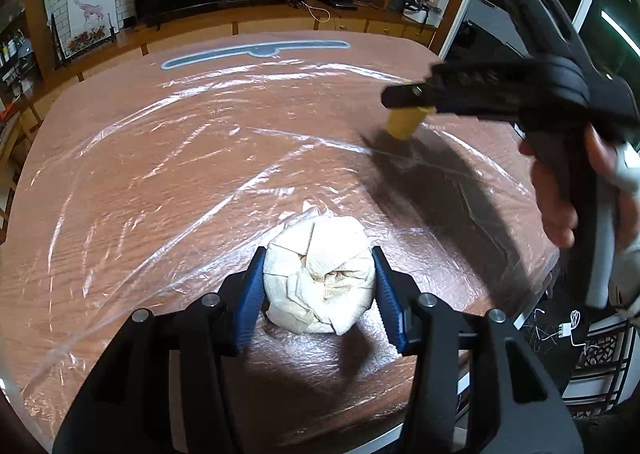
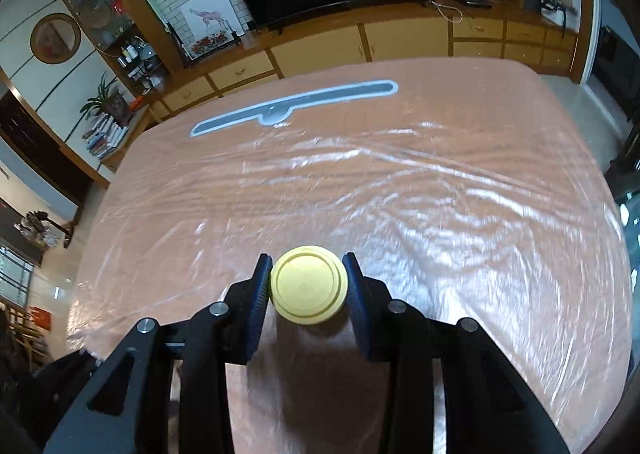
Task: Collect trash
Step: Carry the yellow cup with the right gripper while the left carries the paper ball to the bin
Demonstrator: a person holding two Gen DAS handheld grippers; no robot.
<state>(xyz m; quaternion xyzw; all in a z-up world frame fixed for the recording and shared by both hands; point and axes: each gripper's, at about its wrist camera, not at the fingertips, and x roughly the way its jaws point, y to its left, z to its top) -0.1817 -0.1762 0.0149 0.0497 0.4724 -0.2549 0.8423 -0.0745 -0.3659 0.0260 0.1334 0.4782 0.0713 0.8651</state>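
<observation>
The left gripper (image 1: 320,286) is pinching a crumpled paper wad (image 1: 320,278) between its jaws, both blue pads pressing its sides, just above the plastic-wrapped counter (image 1: 180,174). The right gripper (image 2: 306,286) is clamping a yellow cup (image 2: 308,285) squarely between its jaws, lifted over the counter's right side.

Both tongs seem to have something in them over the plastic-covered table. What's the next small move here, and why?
Probably carry both pieces off toward wherever the trash goes; no bin shows in either view. The left tongs are shut on the crumpled paper wad, and the right tongs are shut on the yellow cylinder, held above the plastic sheet. No other loose trash is visible on it.
</observation>
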